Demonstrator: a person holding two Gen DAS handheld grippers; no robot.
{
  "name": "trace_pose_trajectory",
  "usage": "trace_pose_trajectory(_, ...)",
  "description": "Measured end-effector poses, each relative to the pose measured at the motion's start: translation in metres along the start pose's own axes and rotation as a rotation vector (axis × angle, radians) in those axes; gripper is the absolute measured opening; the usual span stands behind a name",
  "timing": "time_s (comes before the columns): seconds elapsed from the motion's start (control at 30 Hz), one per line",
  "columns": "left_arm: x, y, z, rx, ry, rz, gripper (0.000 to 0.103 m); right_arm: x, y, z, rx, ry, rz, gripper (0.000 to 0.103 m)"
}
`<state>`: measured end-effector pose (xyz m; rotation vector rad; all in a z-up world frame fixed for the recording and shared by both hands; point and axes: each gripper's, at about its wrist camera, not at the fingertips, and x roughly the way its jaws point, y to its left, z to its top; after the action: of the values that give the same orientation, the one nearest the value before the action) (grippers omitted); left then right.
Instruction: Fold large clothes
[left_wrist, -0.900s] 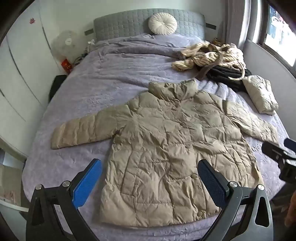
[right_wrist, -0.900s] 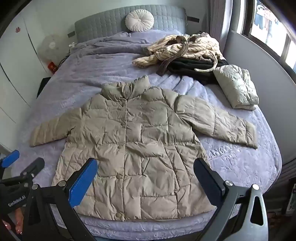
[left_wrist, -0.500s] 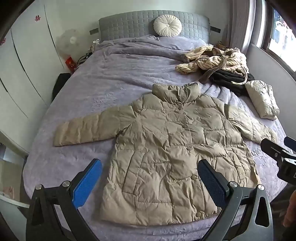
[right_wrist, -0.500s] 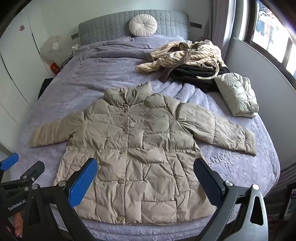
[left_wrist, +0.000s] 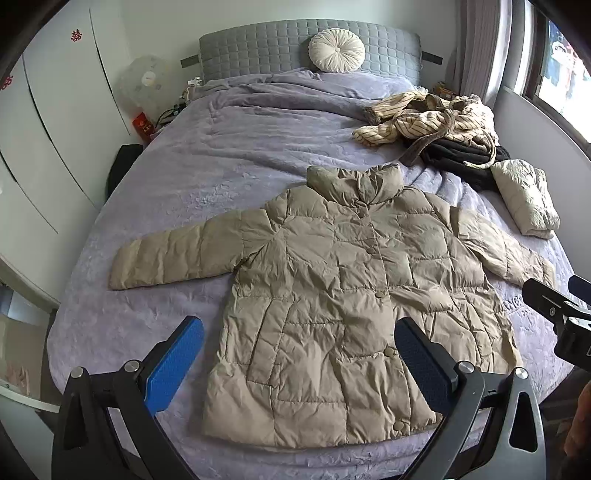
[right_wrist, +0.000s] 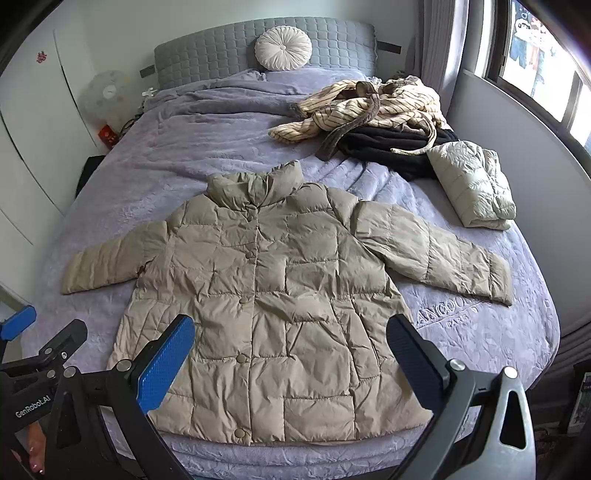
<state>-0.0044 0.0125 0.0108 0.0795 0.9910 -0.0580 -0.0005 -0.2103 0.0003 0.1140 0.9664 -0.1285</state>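
A tan puffer jacket is laid flat, front up and buttoned, on the near half of the bed. Its long axis runs from the hem, at the bed's foot edge, up to the collar, which points toward the headboard. Both sleeves are spread out sideways, angled slightly toward the foot of the bed.

The left gripper is held above the foot edge, tilted steeply down toward the jacket, its jaws spread fully and nothing gripped between them; the hem's left half is framed by them. The right gripper is posed alike beside it, jaws fully apart and empty, over the hem's right half.

Toward the headboard from the jacket's right sleeve, a folded pale jacket is seen, with a pile of clothes just beyond it. A round cushion is leaned against the headboard.
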Motion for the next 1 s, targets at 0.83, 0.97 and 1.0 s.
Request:
trace_pose_trajectory(0.83, 0.0011, 0.0005, -0.0017, -0.001, 0.004, 0.005, 0.103, 0.0018, 0.0014, -0.0010, 0.000, 0.008, 0.002, 0.103)
trace_pose_trajectory(0.97, 0.0051, 0.0027, -0.0020, -0.009, 0.013, 0.010, 0.103, 0.0031, 0.0032, -0.0034, -0.004, 0.010, 0.004, 0.103)
trace_pose_trajectory(1.0, 0.0060, 0.0031, -0.0022, -0.011, 0.014, 0.011, 0.103, 0.0031, 0.0038, -0.0041, -0.006, 0.011, 0.004, 0.103)
